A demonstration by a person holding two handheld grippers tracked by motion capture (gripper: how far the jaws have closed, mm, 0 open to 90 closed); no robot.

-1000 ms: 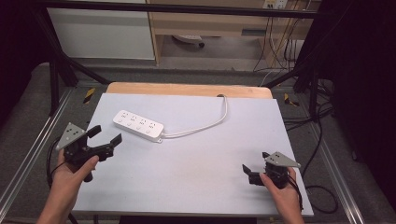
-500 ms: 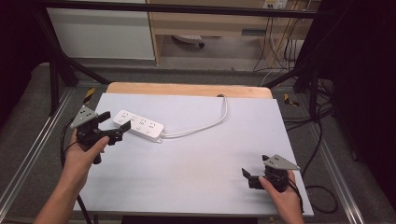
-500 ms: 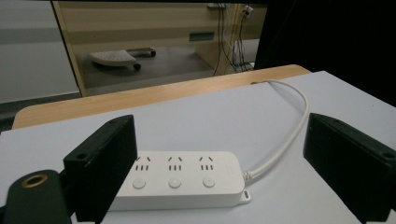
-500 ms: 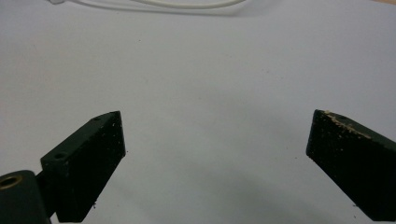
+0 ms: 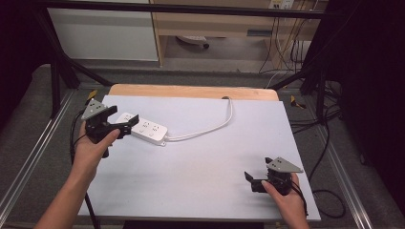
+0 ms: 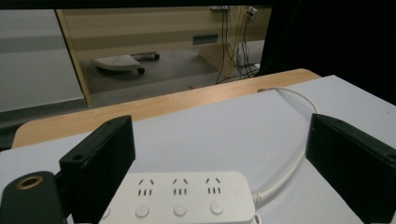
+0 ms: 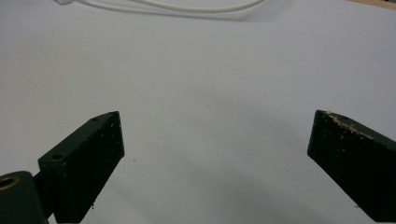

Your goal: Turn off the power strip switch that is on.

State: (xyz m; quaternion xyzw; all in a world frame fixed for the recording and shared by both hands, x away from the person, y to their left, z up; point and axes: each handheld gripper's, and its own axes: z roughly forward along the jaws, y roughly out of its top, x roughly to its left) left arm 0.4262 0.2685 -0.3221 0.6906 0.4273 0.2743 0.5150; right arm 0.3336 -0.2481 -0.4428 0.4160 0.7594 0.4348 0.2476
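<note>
Left gripper (image 5: 125, 118) right at near-left end of power strip (image 5: 144, 129), jaws spread wide, having just been opening, nothing pinched yet. In left gripper view, strip (image 6: 180, 198) sits low between the two black jaws, one jaw overlapping its end, other jaw well clear past cord exit; no pad pressing on it as far as can be told. Long axis of strip runs from gripper side off toward table middle, slanting down-right in high view, white cord (image 5: 210, 129) leaving far end and looping up to wooden table edge (image 5: 191, 91). So jaws look along strip lengthwise-ish, not squarely across; prob. needs wrist turn or short-side pinch. Right gripper (image 5: 253, 180) well apart from strip, near opposite front corner, jaws also wide, only bare grey mat (image 7: 201, 84) between them. Left hand clearly nearer, by far.
</note>
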